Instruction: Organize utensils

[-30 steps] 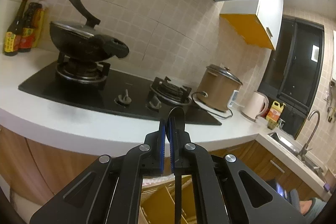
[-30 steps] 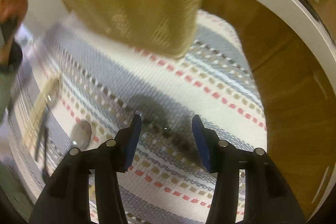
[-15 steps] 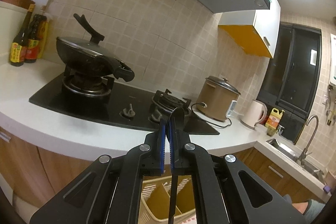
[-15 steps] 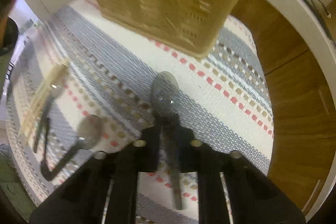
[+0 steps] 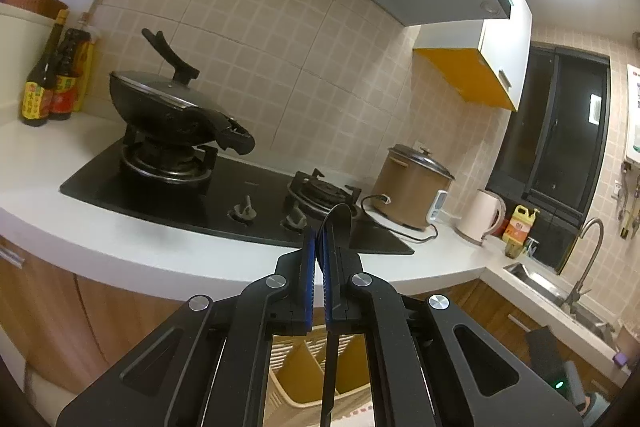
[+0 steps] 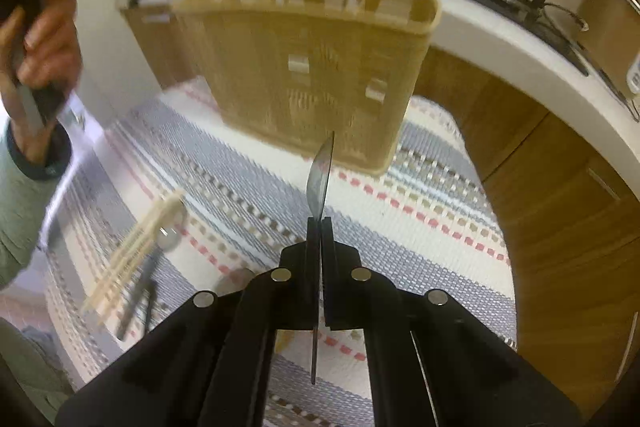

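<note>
Tiled wall, dark window, seemingly night

Glossy metal spoon, perforated plastic basket, coarse woven cloth mat.

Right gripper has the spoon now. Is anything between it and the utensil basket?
Nothing visible. The spoon in the right gripper points at the basket, with only bare striped mat between them.

Motion blur is smearing the chopsticks and basket. The frame's bottom edge is cutting off the black spoon handle in the left view.
</note>
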The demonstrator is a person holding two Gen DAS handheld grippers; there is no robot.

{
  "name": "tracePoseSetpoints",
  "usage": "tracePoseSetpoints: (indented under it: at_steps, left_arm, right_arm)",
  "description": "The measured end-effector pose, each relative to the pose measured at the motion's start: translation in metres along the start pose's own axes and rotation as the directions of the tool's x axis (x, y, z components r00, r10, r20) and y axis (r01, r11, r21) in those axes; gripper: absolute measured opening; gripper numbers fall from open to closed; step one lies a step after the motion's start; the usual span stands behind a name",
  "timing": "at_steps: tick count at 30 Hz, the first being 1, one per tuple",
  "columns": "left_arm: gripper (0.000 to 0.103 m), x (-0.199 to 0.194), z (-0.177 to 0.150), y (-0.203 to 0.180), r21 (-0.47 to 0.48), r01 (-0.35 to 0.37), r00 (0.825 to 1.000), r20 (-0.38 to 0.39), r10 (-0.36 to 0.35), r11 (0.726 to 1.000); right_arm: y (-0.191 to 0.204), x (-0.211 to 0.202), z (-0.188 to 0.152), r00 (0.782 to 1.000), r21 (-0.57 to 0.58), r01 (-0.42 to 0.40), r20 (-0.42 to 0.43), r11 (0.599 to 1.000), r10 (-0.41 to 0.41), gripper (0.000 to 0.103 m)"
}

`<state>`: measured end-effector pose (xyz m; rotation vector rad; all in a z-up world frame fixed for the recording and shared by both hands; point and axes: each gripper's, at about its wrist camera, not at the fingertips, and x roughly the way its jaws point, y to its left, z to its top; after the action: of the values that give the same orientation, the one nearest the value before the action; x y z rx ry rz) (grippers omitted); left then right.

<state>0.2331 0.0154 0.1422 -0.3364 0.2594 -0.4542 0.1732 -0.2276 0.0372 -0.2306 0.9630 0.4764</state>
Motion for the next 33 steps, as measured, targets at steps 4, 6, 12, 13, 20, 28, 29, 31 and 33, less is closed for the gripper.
tracePoseSetpoints:
  at_steps: [4,6,12,13,20,28,29,31,33]
  left_arm:
    - [0.001,-0.006,-0.001,-0.004,0.005,0.01,1.0,0.01,-0.01,1.0]
    - [0.001,-0.009,-0.001,-0.007,0.008,0.015,1.0,0.012,-0.015,1.0]
    - [0.001,-0.008,0.006,-0.019,0.037,0.013,0.999,0.035,-0.015,0.999]
    - [0.001,-0.006,0.009,-0.021,0.035,0.018,0.999,0.04,-0.02,0.999]
    - [0.001,0.004,0.01,-0.025,0.039,0.017,0.998,0.052,-0.019,0.999]
    - [0.001,0.015,0.01,-0.019,0.021,0.018,0.999,0.047,-0.019,1.0]
    - [0.001,0.016,0.008,-0.017,0.017,0.019,0.999,0.042,-0.019,1.0]
    - [0.001,0.016,0.005,-0.014,0.015,0.017,0.999,0.036,-0.018,1.0]
    - [0.001,0.015,0.003,-0.011,0.016,0.018,0.999,0.032,-0.019,1.0]
  right_arm:
    - [0.007,-0.029,0.003,0.994,0.026,-0.033,0.104,0.999,0.03,0.0]
    - [0.006,-0.04,0.004,0.987,0.051,-0.06,0.15,0.997,0.051,0.0]
    - [0.002,-0.08,0.018,0.953,0.11,-0.08,0.3,0.991,0.044,0.0]
    - [-0.002,-0.086,0.022,0.945,0.121,-0.084,0.323,0.989,0.041,0.0]
    - [-0.021,-0.109,0.066,0.903,0.171,-0.046,0.427,0.984,-0.032,0.0]
    - [-0.046,-0.115,0.098,0.894,0.199,-0.042,0.446,0.979,-0.052,0.0]
    - [-0.046,-0.112,0.097,0.9,0.188,-0.052,0.434,0.981,-0.036,0.0]
    - [-0.044,-0.102,0.084,0.921,0.18,-0.013,0.384,0.984,-0.058,0.001]
    - [-0.043,-0.082,0.065,0.953,0.165,-0.007,0.301,0.986,-0.044,0.015]
